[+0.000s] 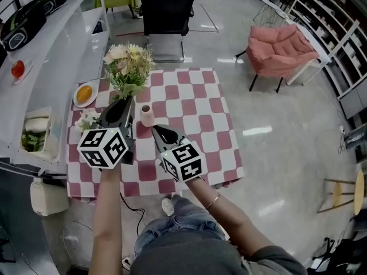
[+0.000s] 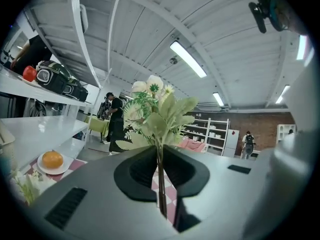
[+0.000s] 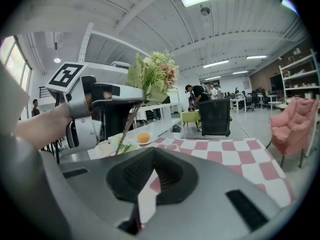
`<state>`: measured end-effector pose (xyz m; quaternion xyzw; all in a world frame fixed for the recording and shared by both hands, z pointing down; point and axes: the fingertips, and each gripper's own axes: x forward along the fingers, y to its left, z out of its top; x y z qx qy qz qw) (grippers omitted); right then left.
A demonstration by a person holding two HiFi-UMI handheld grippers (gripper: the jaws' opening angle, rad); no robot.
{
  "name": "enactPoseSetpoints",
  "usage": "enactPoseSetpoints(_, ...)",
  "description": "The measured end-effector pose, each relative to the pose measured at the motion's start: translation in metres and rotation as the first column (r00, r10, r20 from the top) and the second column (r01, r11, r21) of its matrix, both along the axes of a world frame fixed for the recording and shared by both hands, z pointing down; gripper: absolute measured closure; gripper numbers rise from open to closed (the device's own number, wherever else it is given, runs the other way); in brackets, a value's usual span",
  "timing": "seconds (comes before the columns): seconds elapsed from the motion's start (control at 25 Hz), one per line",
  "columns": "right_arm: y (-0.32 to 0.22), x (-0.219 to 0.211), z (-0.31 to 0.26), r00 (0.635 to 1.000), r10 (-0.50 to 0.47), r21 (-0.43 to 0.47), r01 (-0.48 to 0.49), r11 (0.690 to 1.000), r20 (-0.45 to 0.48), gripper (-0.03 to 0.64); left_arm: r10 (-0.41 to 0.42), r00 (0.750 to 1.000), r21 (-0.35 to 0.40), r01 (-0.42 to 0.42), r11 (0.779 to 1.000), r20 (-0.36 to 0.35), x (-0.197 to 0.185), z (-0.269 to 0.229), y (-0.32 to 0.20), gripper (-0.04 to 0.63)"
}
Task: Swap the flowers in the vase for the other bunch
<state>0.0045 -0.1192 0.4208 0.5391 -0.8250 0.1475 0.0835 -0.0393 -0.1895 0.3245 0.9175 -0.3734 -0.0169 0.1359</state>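
My left gripper (image 1: 127, 100) is shut on the stems of a bunch of cream and pink flowers (image 1: 128, 66) with green leaves, held up in the air above the checked table (image 1: 195, 105). From the left gripper view the stems (image 2: 160, 184) run up between the jaws. The small pale vase (image 1: 147, 115) stands on the table just right of that gripper, with nothing in it. A second bunch of white flowers (image 1: 86, 119) lies at the table's left edge. My right gripper (image 1: 158, 133) is shut and empty, near the vase. The right gripper view shows the left gripper (image 3: 100, 109) with its bunch (image 3: 152, 74).
A plate with an orange (image 1: 84, 94) sits at the table's far left corner. A white counter (image 1: 54, 56) runs along the left with a tomato (image 1: 18, 69) and a tray of greens (image 1: 34, 133). A black chair (image 1: 167, 16) and a pink armchair (image 1: 281, 49) stand beyond the table.
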Motion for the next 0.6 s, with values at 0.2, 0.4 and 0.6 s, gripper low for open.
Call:
enactPoseSetpoints(0.2,-0.002,0.010,-0.003,1.000,0.018,0.008,-0.018,1.000,-0.003,0.606,0.021,0.999,0.013,-0.020,1.000,-0.038,0.012,-0.012,-0.008,0.551)
enactPoseSetpoints(0.4,-0.012,0.023,-0.003,1.000,0.023,0.012,-0.023,1.000,-0.003,0.606,0.028,0.998,0.034,-0.026,0.999,-0.059,0.028,-0.024,-0.023,0.552)
enactPoseSetpoints(0.6,-0.026,0.033,-0.006,1.000,0.027,0.023,-0.027,0.999,-0.003,0.606,0.034,0.998,0.061,-0.031,0.998,-0.050,0.043,-0.033,-0.041,0.552)
